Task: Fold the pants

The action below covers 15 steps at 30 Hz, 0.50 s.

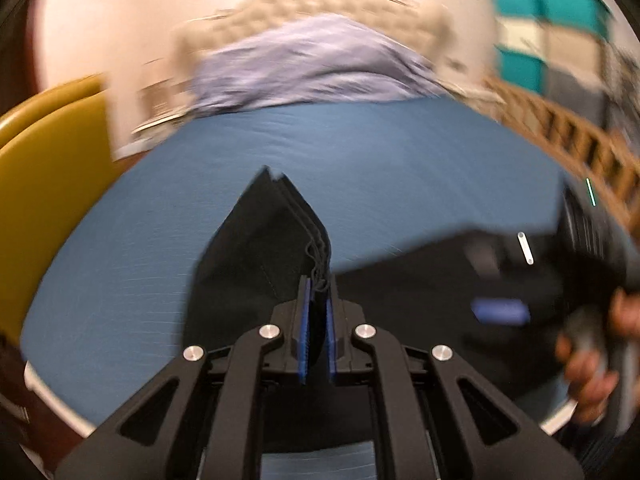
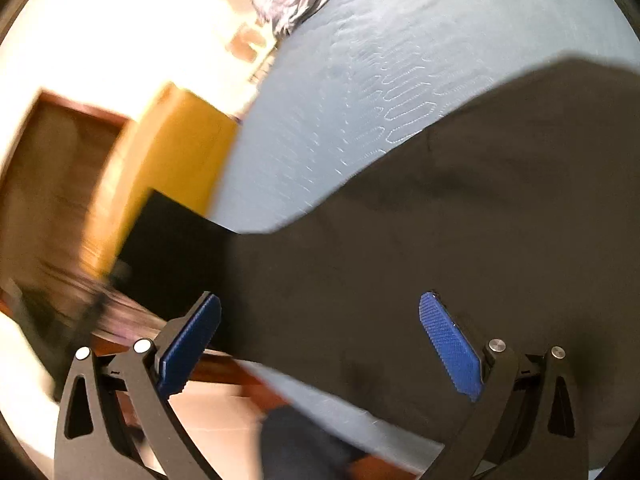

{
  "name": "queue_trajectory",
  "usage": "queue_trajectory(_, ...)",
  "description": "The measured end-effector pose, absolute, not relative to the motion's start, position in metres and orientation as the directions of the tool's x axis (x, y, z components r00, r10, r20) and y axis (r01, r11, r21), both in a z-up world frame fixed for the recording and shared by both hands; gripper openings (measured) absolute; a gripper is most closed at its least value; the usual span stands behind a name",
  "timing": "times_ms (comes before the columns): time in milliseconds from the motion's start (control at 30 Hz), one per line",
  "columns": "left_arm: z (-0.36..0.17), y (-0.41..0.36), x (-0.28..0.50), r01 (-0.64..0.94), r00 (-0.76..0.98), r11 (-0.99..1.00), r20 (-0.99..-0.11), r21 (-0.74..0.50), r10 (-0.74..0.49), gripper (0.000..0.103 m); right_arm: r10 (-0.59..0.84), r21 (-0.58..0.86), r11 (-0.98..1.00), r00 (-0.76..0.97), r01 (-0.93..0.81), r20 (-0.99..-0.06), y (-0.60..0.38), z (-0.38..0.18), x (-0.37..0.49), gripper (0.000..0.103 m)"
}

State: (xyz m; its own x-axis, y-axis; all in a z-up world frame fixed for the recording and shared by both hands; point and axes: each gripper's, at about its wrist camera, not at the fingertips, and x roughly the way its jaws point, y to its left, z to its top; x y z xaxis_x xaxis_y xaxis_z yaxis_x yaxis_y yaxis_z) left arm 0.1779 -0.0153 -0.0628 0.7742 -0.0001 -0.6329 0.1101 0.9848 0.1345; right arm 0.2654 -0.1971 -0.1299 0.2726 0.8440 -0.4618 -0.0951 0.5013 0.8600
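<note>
Ahead of the left gripper a blue quilted bed cover (image 1: 360,148) spread wide, with crumpled lilac bedding (image 1: 312,68) and a cream tufted headboard (image 1: 320,0) beyond. A mustard chair (image 1: 44,168) stood left; a wooden railing (image 1: 568,128) ran right. The walls were pale.

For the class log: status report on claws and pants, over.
Left claw shut on black pants. Right claw open over pants, gripping nothing. Blue bed cover bare ahead.

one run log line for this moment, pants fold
step: folding pants | left tool: shut on pants edge | right tool: open, over pants, holding nothing | surface: blue sheet
</note>
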Motion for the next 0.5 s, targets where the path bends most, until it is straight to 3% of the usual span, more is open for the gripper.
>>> queue_trajectory(167,-0.148,-0.079,0.177,0.194,0.731,0.960,-0.682,0.200,-0.006,0.007,0.870,0.906,0.424,0.277,0.001,-0.408,-0.247,-0.148,0.272,0.097)
queue_trajectory(500,-0.131,-0.074,0.163,0.160,0.807,0.965,-0.590,0.210,-0.005,0.007,0.894,0.923,0.383,0.241,0.022,-0.377,-0.251,-0.160,0.286,0.097)
